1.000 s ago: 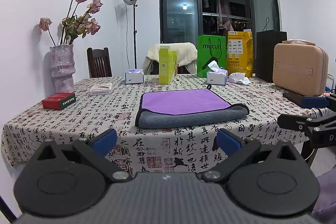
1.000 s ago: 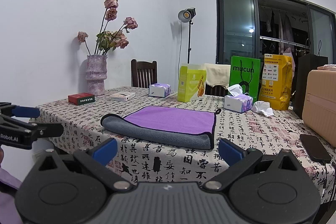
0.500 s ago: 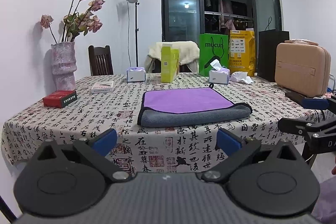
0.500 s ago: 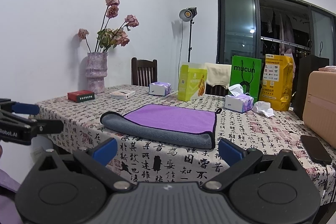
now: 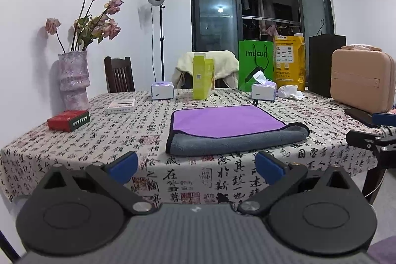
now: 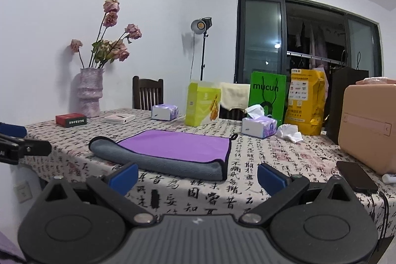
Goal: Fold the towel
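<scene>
towel: towel [image 5: 230, 126] lies on the worktop [image 5: 99, 130], central, near the front edge; purple face up, grey underside rolled over along the near edge.
change since a second ago: both views have crept a little closer to the worktop; towel sits slightly larger in frame. towel itself has not moved or changed shape, same single fold as before.
meaning for task: judged as an approach phase. one fold looks done; a second fold is not yet started, nothing has been lifted.
left tool: left tool [image 5: 196, 166] released, jaws spread wide, nothing between them; held off the near edge of the worktop, apart from the towel.
right tool: right tool [image 6: 198, 175] also released and empty, short of the towel's near right corner; in the left view it [image 5: 368, 138] shows at far right, off the worktop edge.
towel material: plush microfibre look, thick pile; dark bound hem, small hang loop [image 5: 255, 102] at the far right corner. soft, will likely drape and slump when raised.
towel shape: roughly rectangular; near edge is a rounded grey roll, thicker toward the right in the left view.
cloth cover: tablecloth [image 6: 284, 152], thin printed fabric with black script and red seals, hangs over the front edge; could snag if a tool pinches too deep.
nearby: phone [image 6: 356, 176], flat, dark, glossy, right of the towel, well apart.
</scene>
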`<state>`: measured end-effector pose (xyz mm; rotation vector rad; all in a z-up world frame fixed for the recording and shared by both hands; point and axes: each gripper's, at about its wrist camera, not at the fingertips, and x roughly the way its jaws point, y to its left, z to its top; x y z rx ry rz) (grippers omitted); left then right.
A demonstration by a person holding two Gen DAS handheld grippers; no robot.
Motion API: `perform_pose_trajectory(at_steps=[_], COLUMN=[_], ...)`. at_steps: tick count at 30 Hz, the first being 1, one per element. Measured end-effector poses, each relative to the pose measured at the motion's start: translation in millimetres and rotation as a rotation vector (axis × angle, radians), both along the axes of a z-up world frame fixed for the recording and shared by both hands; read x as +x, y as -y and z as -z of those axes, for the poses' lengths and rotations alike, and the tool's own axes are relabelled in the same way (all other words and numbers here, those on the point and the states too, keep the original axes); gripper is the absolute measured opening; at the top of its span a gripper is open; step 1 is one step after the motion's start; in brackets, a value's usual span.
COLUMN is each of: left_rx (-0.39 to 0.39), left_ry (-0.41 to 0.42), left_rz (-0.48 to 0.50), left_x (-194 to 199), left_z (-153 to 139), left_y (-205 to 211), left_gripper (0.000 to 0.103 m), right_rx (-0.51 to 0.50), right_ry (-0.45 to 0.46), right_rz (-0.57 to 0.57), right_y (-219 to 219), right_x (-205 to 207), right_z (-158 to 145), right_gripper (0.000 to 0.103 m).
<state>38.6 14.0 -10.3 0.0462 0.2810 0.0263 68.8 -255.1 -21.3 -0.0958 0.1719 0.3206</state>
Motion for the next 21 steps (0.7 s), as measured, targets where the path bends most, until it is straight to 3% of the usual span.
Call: perform_pose_trajectory(at_steps=[12,21], left_rx=[-0.058,-0.091], left_ry=[-0.041,-0.065], left_rz=[-0.038,-0.025], left_x=[48.7,78.6], left_z=[6.8,12.5], left_y=[-19.4,-26.6], left_gripper=[0.103,0.103], right_rx=[0.049,0.019], right_ry=[-0.086,-0.097], right_rz=[0.005,-0.008], right_y=[8.5,3.1], right_x=[46.4,72.7], right_z=[20.0,25.8], right_gripper=[0.103,0.101])
